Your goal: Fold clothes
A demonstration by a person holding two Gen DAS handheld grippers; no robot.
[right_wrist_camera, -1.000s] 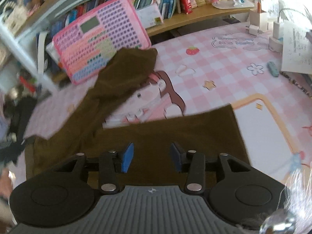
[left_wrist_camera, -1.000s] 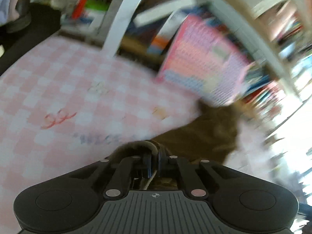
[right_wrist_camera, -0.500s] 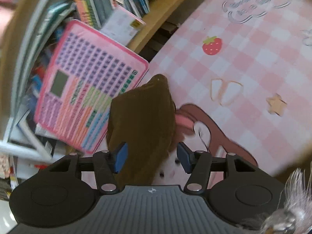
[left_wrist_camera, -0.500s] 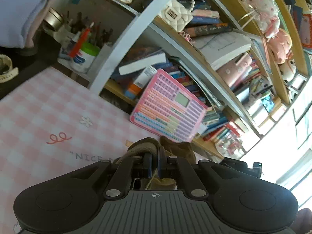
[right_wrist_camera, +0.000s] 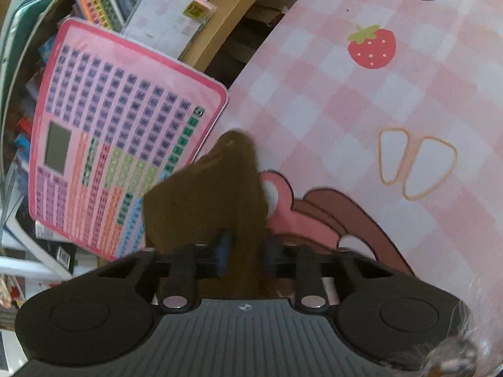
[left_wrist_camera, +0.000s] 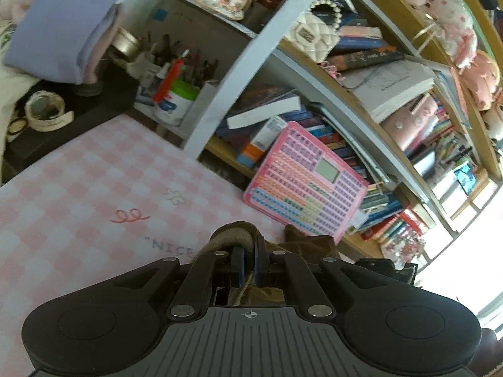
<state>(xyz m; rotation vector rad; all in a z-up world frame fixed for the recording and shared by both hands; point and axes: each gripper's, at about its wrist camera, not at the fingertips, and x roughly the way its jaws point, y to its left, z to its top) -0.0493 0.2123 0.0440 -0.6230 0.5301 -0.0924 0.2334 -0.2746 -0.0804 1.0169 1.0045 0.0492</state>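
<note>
A brown garment (right_wrist_camera: 204, 201) is held above a pink checked table mat (right_wrist_camera: 393, 100). My left gripper (left_wrist_camera: 248, 260) is shut on a bunched edge of the brown garment (left_wrist_camera: 232, 235) and holds it off the mat (left_wrist_camera: 78, 194). My right gripper (right_wrist_camera: 243, 251) has its jaws closing around another part of the garment, which rises as a pointed flap between the blue pads (right_wrist_camera: 223, 251). A gap still shows between each pad and the cloth. The rest of the garment is hidden below both grippers.
A pink keypad toy board (left_wrist_camera: 305, 182) leans on the shelf edge behind the mat; it also shows in the right wrist view (right_wrist_camera: 119, 144). Bookshelves (left_wrist_camera: 377, 72) packed with books and a pen pot (left_wrist_camera: 176, 103) stand close behind. A black stand (left_wrist_camera: 63, 125) lies far left.
Both grippers have risen and tilted toward the shelves. The left kept its grip on the garment. The right moved onto the garment's raised flap and its jaws have narrowed around it.
</note>
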